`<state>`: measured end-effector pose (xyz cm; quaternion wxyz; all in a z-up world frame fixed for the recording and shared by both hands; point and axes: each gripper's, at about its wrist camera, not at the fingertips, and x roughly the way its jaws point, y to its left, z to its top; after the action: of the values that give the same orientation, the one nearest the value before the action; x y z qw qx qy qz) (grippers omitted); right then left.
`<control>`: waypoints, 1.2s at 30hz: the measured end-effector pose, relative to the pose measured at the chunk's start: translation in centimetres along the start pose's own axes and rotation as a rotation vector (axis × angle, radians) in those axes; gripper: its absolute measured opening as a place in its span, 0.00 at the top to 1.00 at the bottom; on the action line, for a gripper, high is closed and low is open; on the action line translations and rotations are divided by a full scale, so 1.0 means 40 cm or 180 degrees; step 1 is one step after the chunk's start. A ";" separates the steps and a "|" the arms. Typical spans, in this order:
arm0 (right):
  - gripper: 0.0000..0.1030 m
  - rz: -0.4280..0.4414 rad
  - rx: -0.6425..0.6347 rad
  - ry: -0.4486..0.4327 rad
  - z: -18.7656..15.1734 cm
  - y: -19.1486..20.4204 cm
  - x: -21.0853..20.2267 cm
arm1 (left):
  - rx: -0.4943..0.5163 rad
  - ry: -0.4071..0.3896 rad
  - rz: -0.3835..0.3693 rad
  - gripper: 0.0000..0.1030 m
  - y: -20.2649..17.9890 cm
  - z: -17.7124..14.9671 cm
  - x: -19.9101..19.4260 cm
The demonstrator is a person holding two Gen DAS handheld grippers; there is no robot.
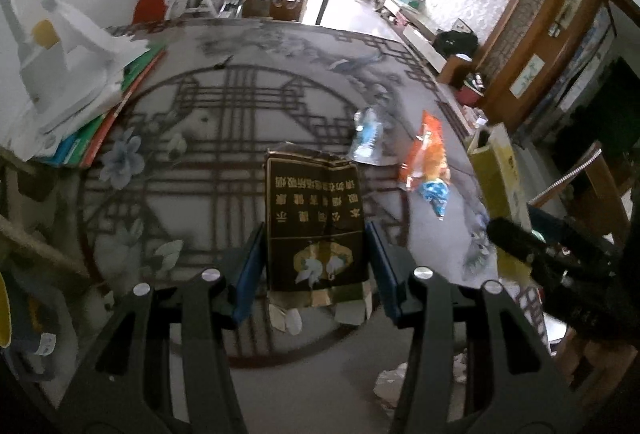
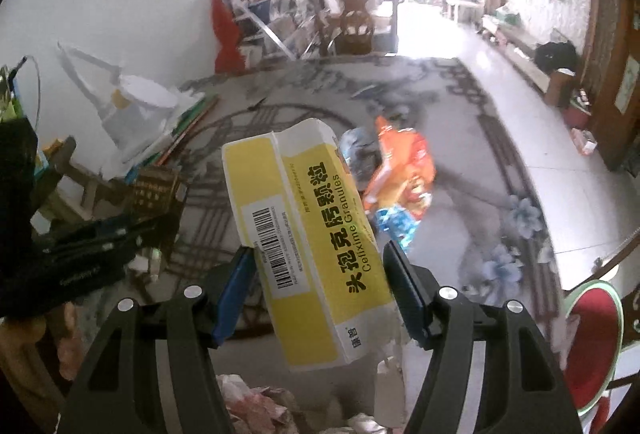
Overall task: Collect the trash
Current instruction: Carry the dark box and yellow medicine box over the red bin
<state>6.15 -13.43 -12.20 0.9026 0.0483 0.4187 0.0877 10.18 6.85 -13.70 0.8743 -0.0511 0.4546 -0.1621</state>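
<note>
In the left wrist view the left gripper (image 1: 316, 254) holds a dark brown cigarette pack (image 1: 314, 222) between its blue pads, the jaws narrowed onto the pack's two long sides. The pack is a flattened, creased cardboard sleeve with gold lettering and a gold emblem; its long axis runs straight away from the camera along the fingers, and its torn far end points toward the middle of the table (image 1: 240, 105). The table is covered with a smooth, glossy cloth printed with a brown lattice and pale blue flowers. Beyond the pack lie a crumpled blue and silver foil wrapper (image 1: 368, 133) and, just beside it to the right, a crinkled orange snack bag (image 1: 426, 157) with a blue end, both flat on the cloth. At the right edge stands the yellow medicine box (image 1: 498, 169), upright in the black right gripper (image 1: 508, 246). A stack of papers and books (image 1: 76, 93) sits at the left. In the right wrist view the right gripper (image 2: 320, 286) clamps the yellow medicine box (image 2: 304, 234), a rigid rectangular carton with white panels, a barcode label and black lettering; its jaws press on the long side faces. The box's long axis leans away and to the left, the opened end uppermost. Behind it lie the orange snack bag (image 2: 404, 169) and the foil wrapper (image 2: 356, 145), touching. The left gripper shows at the left with the cigarette pack (image 2: 156, 189).
</note>
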 end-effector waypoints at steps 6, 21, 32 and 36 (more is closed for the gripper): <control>0.39 -0.0048 0.0193 -0.0261 -0.005 -0.043 -0.055 | 0.0073 -0.0034 -0.0047 0.53 -0.041 -0.010 -0.016; 0.39 -0.0036 0.0345 -0.0227 -0.053 -0.105 -0.075 | 0.0125 -0.0001 -0.0015 0.53 -0.096 -0.037 -0.025; 0.39 -0.0018 0.0453 -0.0250 -0.089 -0.187 -0.114 | 0.0206 0.0018 0.0000 0.53 -0.186 -0.053 -0.018; 0.39 -0.0036 0.0483 -0.0264 -0.100 -0.235 -0.139 | 0.0246 0.0020 -0.0018 0.53 -0.242 -0.061 -0.013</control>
<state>0.66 -23.70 -12.12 0.9134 0.1178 0.3867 0.0485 5.65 -1.95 -12.42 0.8737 -0.0181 0.4507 -0.1821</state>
